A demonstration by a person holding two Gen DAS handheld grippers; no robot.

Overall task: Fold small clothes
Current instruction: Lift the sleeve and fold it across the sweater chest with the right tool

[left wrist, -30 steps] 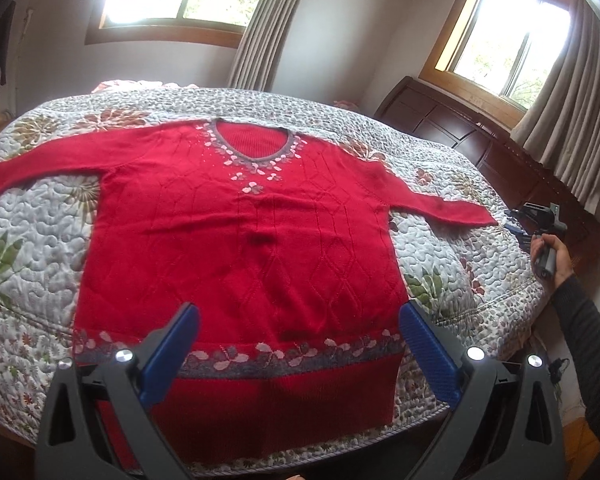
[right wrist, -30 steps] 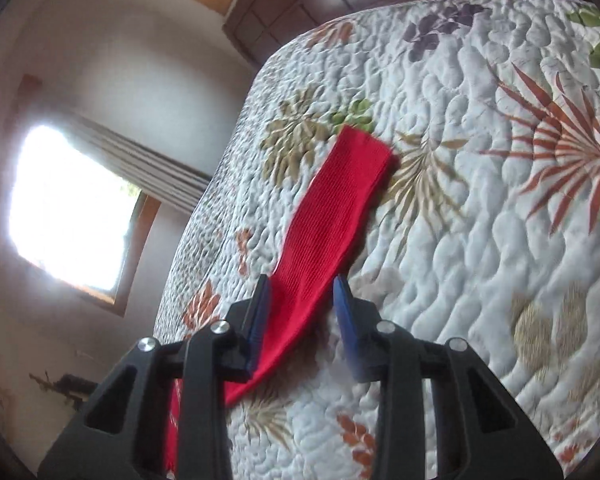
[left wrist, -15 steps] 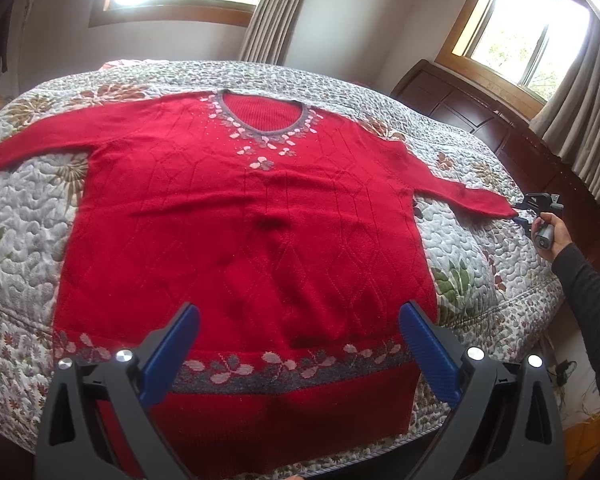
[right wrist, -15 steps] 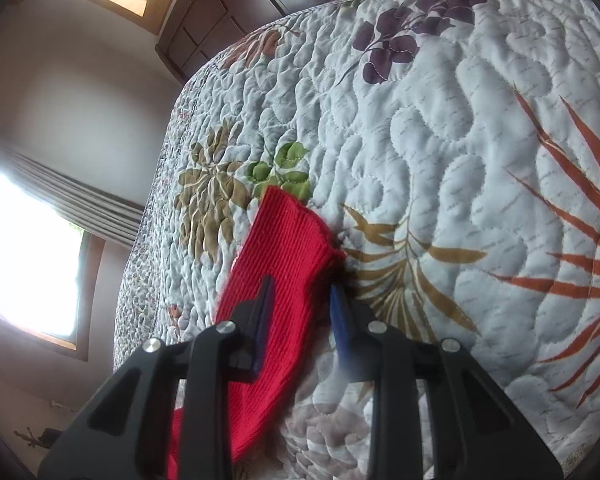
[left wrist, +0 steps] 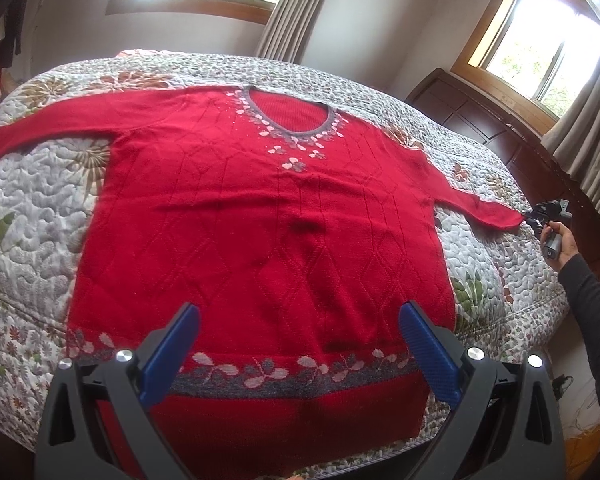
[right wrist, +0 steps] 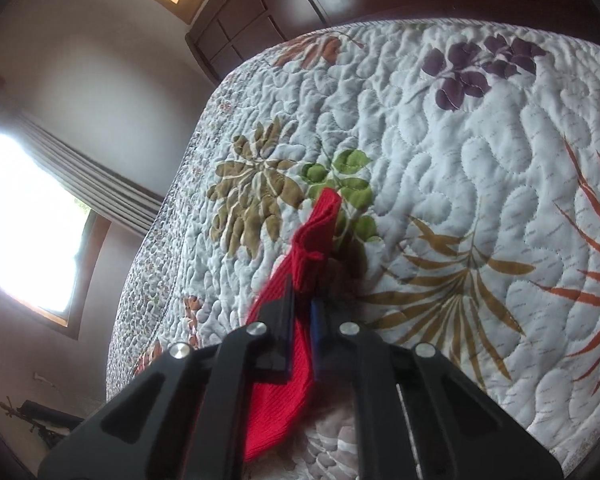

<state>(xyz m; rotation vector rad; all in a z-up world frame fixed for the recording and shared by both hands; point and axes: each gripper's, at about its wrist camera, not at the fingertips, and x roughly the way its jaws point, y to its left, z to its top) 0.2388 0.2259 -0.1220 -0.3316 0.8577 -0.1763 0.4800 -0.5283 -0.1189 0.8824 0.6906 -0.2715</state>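
Note:
A red knitted sweater [left wrist: 260,232] with a grey flowered neckline and hem band lies flat, front up, on a quilted bedspread [left wrist: 32,216], both sleeves spread out. My left gripper [left wrist: 300,344] hovers open above the hem, blue pads wide apart, touching nothing. At the far right a hand holds my right gripper [left wrist: 534,220] at the end of the right sleeve. In the right wrist view that gripper [right wrist: 302,300] is shut on the red sleeve cuff [right wrist: 316,228], which bunches up between the pads and lifts off the quilt.
The floral quilt [right wrist: 460,184] covers the whole bed. A dark wooden headboard [left wrist: 480,116] runs along the far right side, with curtained windows [left wrist: 540,60] behind. The bed's near edge drops off just under my left gripper.
My right gripper has closed on the sleeve cuff, which was lying flat between open pads before and now bunches up. The left gripper has moved forward over the hem, still open.

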